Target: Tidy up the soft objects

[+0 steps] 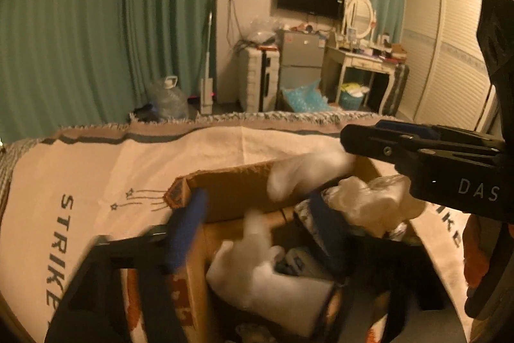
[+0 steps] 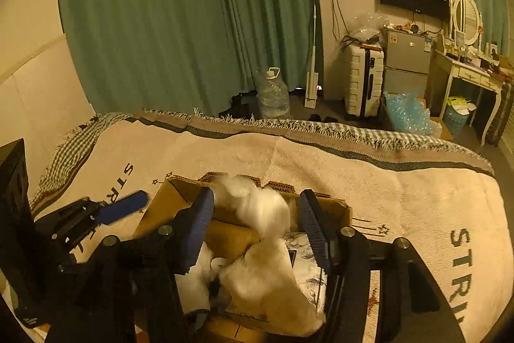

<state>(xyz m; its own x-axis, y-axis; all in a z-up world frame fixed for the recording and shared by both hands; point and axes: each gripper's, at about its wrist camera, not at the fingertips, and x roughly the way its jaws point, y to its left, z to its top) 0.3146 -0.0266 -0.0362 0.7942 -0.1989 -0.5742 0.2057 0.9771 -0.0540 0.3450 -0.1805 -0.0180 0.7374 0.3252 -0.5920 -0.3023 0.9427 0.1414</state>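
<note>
While over the box (image 2: 180,198), both grippers open, empty

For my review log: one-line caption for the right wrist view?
Right claw open over a cardboard box holding white stuffing, on a bedspread.

Both wrists close above box (image 1: 231,192) (blurred, seemingly shared)

White fluffy stuffing (image 2: 263,211) heaped in open cardboard box (image 2: 180,192), spilling over patterned cloth (image 2: 305,269).
</note>
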